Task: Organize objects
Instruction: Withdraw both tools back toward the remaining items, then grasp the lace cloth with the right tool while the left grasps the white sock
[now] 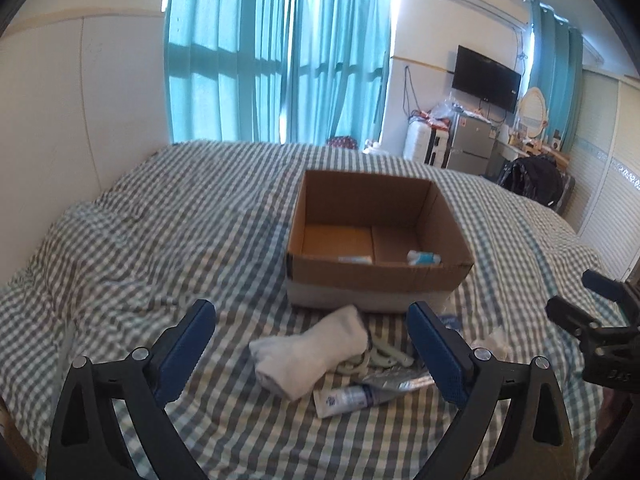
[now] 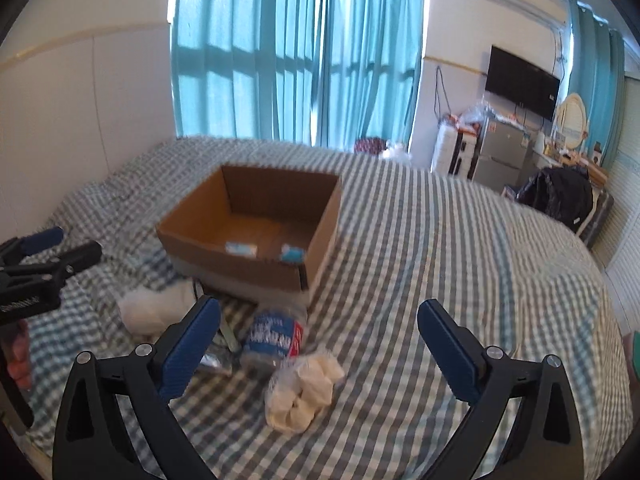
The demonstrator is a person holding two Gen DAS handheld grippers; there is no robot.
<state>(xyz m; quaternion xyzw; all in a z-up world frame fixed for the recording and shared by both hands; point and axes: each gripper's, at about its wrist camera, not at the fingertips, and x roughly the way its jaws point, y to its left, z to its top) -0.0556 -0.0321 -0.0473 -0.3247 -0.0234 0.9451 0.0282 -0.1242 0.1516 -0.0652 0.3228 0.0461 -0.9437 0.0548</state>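
An open cardboard box [image 1: 372, 278] [image 2: 240, 258] sits mid-bed, with a small tube [image 1: 355, 259] and a little blue-white bottle [image 1: 424, 257] inside. In front of it lie a rolled white cloth [image 1: 312, 352] [image 2: 156, 308], a white tube [image 1: 348, 398], a silver packet [image 1: 400, 382], pale plastic hooks [image 1: 380, 358], a blue-labelled pack [image 2: 276, 336] and a clear bag of white pieces [image 2: 304, 392]. My left gripper [image 1: 310, 308] [image 2: 60, 248] is open above the cloth, holding nothing. My right gripper [image 2: 319, 303] [image 1: 592, 304] is open above the bag and holds nothing.
Everything rests on a bed with a grey-checked cover [image 1: 160, 240]. A white wall runs along its left side, with teal curtains [image 1: 280, 60] behind. A small fridge [image 1: 472, 144], a wall TV [image 1: 486, 78] and a black bag [image 1: 536, 180] stand at the far right.
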